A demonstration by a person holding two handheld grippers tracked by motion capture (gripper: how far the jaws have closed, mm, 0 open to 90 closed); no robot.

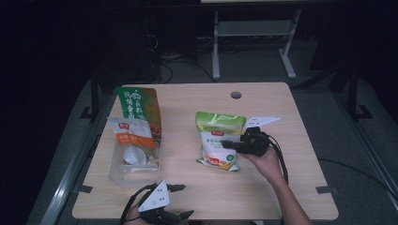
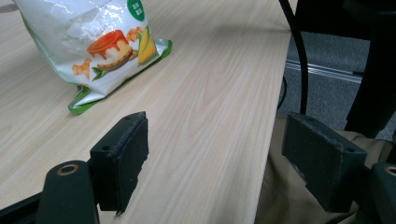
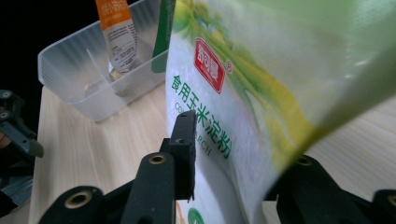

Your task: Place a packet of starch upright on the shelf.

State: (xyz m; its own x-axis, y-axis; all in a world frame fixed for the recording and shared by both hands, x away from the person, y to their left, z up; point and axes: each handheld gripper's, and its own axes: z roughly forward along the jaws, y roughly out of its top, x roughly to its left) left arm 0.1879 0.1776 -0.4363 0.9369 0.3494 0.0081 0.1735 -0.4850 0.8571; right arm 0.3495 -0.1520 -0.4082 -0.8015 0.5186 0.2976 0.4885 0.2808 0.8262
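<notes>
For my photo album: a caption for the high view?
Right gripper at a standing starch bag, clear bin alongside.

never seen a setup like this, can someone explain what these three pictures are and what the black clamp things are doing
A person sits at a wooden table holding a hand-operated gripper in each hand; there is no robot arm. The high view looks down from above. The other two pictures come from small cameras riding on each gripper, looking along its black fingers.

The right gripper has a green and white bag of corn starch standing between its fingers, which are spread a little rather than clearly squeezing it. The left gripper waits open at the near table edge, holding nothing.

On the left stands a clear plastic bin holding an orange and white pouch and a taller green and orange bag.
</notes>
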